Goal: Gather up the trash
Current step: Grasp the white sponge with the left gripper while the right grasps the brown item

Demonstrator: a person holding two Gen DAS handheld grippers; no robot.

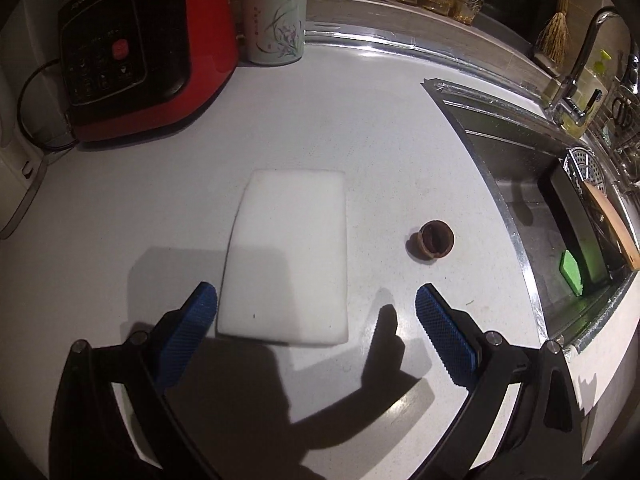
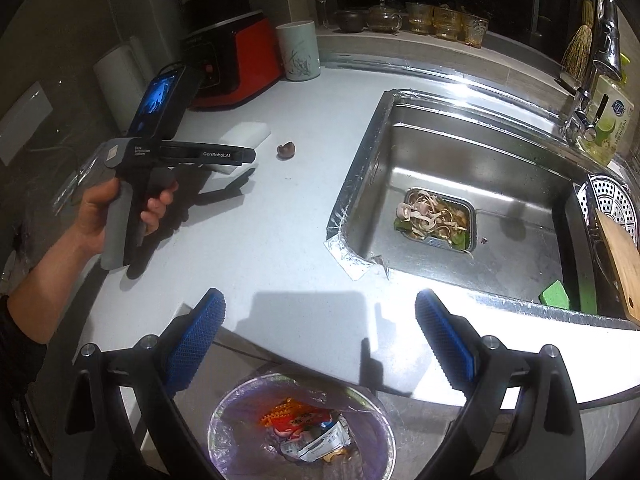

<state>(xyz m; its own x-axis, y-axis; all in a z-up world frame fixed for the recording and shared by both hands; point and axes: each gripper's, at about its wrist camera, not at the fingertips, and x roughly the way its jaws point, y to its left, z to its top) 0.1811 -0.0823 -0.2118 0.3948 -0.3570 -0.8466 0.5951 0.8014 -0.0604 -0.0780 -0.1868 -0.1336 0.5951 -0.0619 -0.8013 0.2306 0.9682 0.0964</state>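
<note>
A white foam block (image 1: 286,256) lies flat on the white counter, its near end between my left gripper's open blue fingers. My left gripper (image 1: 316,300) is open and empty just above the counter. A small brown shell-like scrap (image 1: 434,239) lies to the right of the block; it also shows in the right wrist view (image 2: 287,148). My right gripper (image 2: 320,312) is open and empty, held over the counter's front edge above a bin (image 2: 240,404) lined with a purple bag, holding a red wrapper (image 2: 298,424). The left gripper's body (image 2: 180,156) shows at left in a hand.
A red and black cooker (image 1: 148,52) and a flowered white cup (image 1: 276,16) stand at the back. A steel sink (image 2: 404,152) lies to the right, with a strainer of food scraps (image 2: 434,216), a green sponge (image 2: 554,294) and a wooden board (image 2: 618,256).
</note>
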